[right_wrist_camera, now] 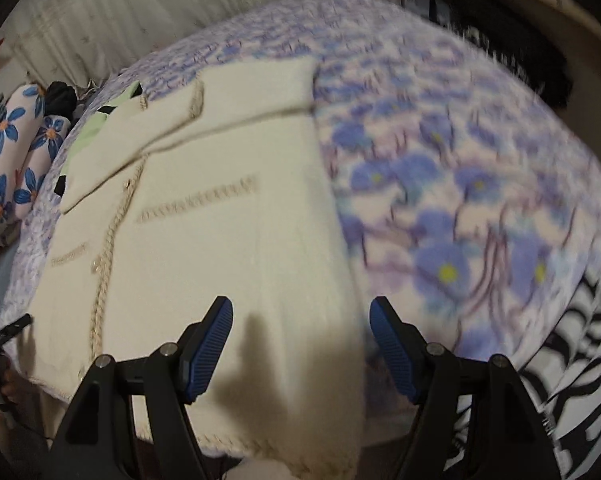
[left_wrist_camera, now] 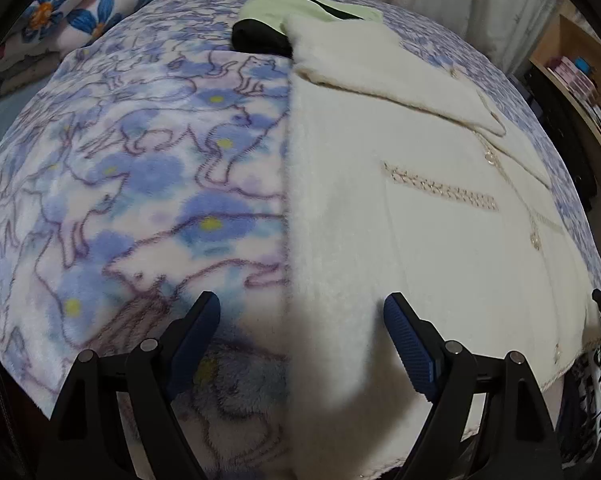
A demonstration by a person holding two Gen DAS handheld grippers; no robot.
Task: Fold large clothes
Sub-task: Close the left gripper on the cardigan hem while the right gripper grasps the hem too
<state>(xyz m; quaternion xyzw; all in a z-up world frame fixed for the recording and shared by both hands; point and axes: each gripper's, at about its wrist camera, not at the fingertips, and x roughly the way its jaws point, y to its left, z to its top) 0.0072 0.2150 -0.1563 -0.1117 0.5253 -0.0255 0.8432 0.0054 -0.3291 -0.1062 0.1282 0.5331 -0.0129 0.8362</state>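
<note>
Cream fleece cardigan [left_wrist_camera: 440, 240] [right_wrist_camera: 220, 240] lies flat on the bed, front up, hem at near edge. Braided trim and small buttons run down the closed front. Both sleeves folded across the far chest. Two trimmed pocket slits visible.

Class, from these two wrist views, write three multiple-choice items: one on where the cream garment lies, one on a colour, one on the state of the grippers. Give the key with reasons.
1. Where does the cream cardigan lie?
A. On the floral blanket
B. On a wooden shelf
C. On a chair

2. What colour are the gripper pads?
A. Red
B. Blue
C. Green

3. What state are the left gripper and right gripper in?
A. Both shut on the cardigan
B. One open, one shut
C. Both open, holding nothing

Key: 1 A, the floral blanket spreads out around it. 2 B, the ribbed pads are blue in both views. 3 C, each pair of fingers stands apart with nothing clamped.
</note>
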